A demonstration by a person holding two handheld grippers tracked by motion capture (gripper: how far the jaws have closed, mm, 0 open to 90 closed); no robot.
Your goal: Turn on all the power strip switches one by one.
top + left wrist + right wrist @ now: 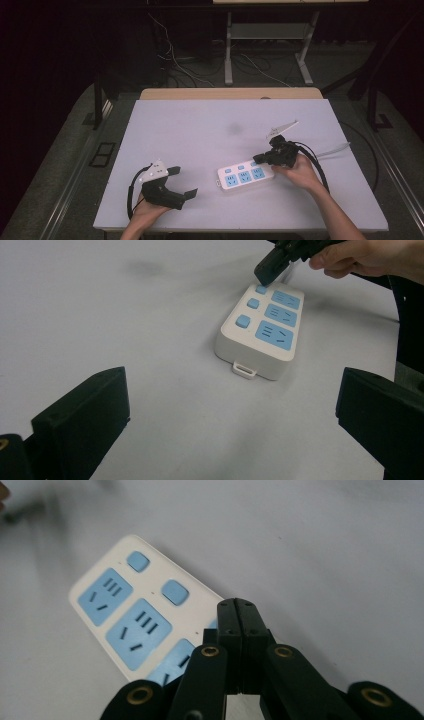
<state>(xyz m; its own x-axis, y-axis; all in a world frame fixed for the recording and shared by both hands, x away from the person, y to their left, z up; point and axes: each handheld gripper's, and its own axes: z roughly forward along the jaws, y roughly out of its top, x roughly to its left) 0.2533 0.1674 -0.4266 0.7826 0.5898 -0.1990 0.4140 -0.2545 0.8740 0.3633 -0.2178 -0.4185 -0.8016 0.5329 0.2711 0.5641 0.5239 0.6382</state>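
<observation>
Now: right gripper (264,158), jaws together, tip pressing the power strip's (245,176) end switch (261,289).
Next: lift straight off.
Left gripper (182,182): jaws apart, idle.

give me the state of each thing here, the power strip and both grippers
power strip: flat on the table, sockets facing up, nothing plugged in, three blue buttons along one side
right gripper: jaws shut with nothing between them, tip down on the strip's end button
left gripper: jaws wide open and empty, apart from the strip, pointing toward it
</observation>
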